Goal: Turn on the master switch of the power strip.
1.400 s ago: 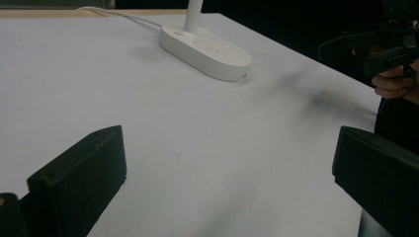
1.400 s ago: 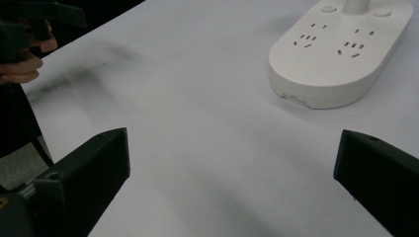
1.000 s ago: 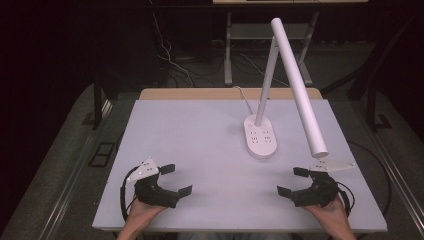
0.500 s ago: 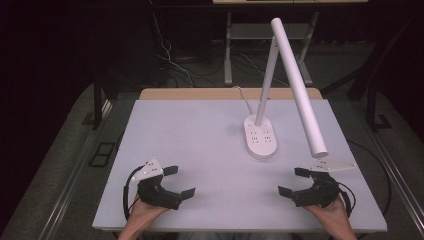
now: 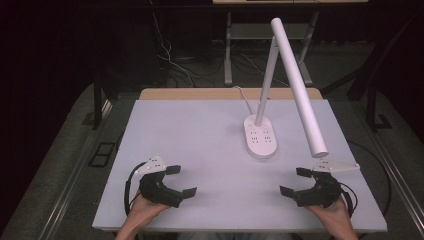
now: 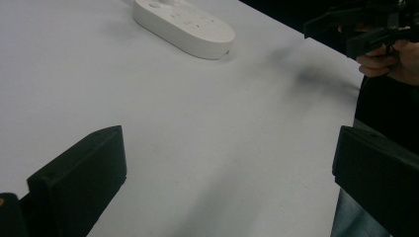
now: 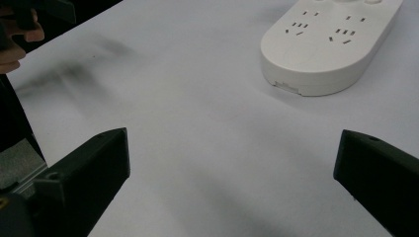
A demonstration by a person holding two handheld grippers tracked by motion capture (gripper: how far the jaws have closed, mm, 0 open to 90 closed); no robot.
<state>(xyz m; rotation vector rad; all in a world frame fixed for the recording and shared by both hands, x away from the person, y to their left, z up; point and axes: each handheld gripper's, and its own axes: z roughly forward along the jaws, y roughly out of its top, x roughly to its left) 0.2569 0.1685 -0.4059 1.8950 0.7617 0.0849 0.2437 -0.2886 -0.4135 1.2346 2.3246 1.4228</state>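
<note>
Nearest to me, at the front edge of the white table [image 5: 200, 130], I have both grippers low over the surface. My left gripper [image 5: 181, 180] sits at the front left, held in the left hand [image 5: 142, 210], its jaws spread wide apart with nothing between them; in the left gripper view I see bare tabletop between the two black jaws. A grey three-cornered plate [image 5: 152, 164] rides on top of it, and its cable [image 5: 128, 185] loops round its outer side.

My right gripper [image 5: 295, 181] mirrors it at the front right, in the right hand [image 5: 332, 212], jaws likewise wide apart and empty. The right gripper view shows plain white table between them. The two grippers are well apart, each pointing inward toward the other.

Farther out, right of the table's centre, stands a white desk lamp. Its oval base [image 5: 260, 136] lies flat on the table and carries rows of socket slots [image 7: 318, 29]. A slim stem [image 5: 266, 80] rises tilted from the base's far end, and the long tubular head [image 5: 298, 85] slopes down toward me, its end hanging above the table just beyond my right gripper. A white cord [image 5: 245, 97] runs from the base toward the back edge.

Behind the table, cables [image 5: 170, 62] lie on the dark floor beside a metal stand [image 5: 240, 35].
</note>
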